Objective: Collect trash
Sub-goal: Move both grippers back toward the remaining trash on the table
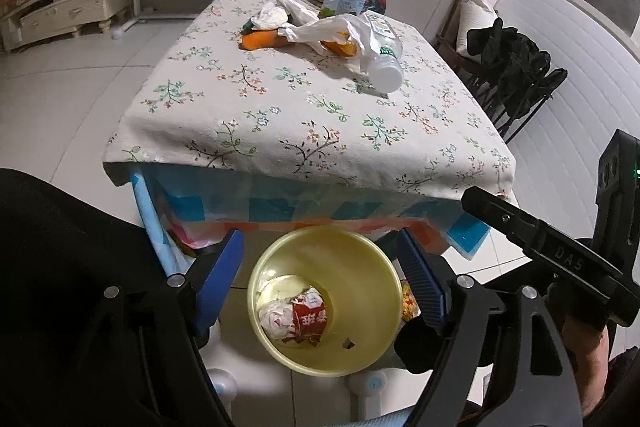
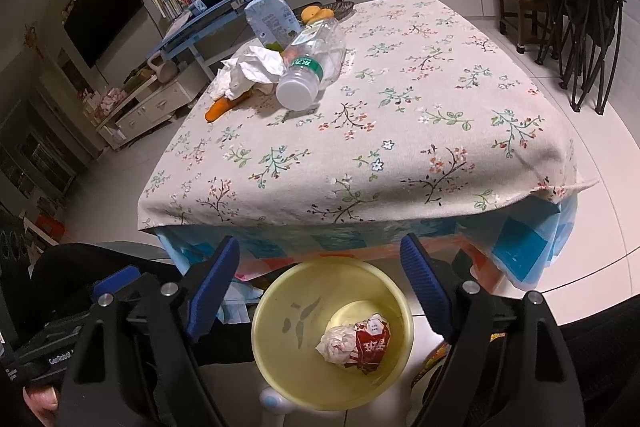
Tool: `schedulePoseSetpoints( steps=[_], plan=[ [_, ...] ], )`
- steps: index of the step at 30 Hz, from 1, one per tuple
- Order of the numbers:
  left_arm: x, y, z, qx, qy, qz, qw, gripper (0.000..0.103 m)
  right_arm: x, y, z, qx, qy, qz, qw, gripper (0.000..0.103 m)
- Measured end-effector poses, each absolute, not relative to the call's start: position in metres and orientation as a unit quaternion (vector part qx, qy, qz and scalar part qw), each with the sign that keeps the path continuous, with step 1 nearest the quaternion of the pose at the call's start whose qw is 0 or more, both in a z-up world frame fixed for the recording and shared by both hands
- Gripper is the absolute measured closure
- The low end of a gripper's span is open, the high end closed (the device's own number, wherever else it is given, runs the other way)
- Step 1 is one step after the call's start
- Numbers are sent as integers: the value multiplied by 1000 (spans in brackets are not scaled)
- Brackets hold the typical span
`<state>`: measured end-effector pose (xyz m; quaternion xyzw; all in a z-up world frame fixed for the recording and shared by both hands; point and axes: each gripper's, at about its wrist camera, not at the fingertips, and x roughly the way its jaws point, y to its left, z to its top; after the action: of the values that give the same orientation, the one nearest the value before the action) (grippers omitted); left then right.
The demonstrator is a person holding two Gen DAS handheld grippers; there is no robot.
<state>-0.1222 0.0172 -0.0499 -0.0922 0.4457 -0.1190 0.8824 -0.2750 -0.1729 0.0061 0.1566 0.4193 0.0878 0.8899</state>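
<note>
I see the round pale-yellow plastic bin (image 1: 324, 303) on the white tiled floor (image 1: 72, 99) at the near edge of the table, and in its bottom lie a crumpled white paper ball (image 1: 276, 319) touching a crushed red and white wrapper (image 1: 310, 319). My left gripper (image 1: 320, 283) hangs over the bin's mouth with its 2 blue-padded fingers (image 1: 222, 275) spread wide and nothing between them; my right gripper (image 2: 320, 291) is over the same bin, its fingers likewise apart and empty. Above the bin the floral cloth-covered table (image 2: 400, 131) carries more trash at its far side: a clear plastic bottle with a green label (image 2: 312, 63) lying on its side, crumpled white tissue (image 2: 252, 67) just beside it, an orange peel piece (image 2: 218, 109), and a light-blue carton (image 2: 272, 19) standing behind them. Black folding chairs (image 2: 580, 7) stand well apart on the right.
</note>
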Motion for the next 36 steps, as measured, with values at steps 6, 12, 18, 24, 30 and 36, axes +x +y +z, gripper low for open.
schedulePoseSetpoints(
  steps=[6,12,18,24,30,36],
  plan=[
    [-119,12,-33,-64,414,-109,902,22,-271,-174,15,168,409,93,892,23],
    [-107,8,-15,-36,385,-111,915,16,-262,-172,24,168,400,101,895,20],
    [-81,12,-6,-32,377,-104,920,16,-242,-178,31,174,395,99,897,19],
    [-56,11,-1,-27,376,-104,920,15,-218,-188,35,184,394,94,896,19],
    [-36,4,0,-16,377,-112,919,15,-192,-191,42,186,388,92,898,18],
    [-20,2,-2,-11,380,-115,918,13,-157,-189,53,184,380,91,902,17]
  ],
)
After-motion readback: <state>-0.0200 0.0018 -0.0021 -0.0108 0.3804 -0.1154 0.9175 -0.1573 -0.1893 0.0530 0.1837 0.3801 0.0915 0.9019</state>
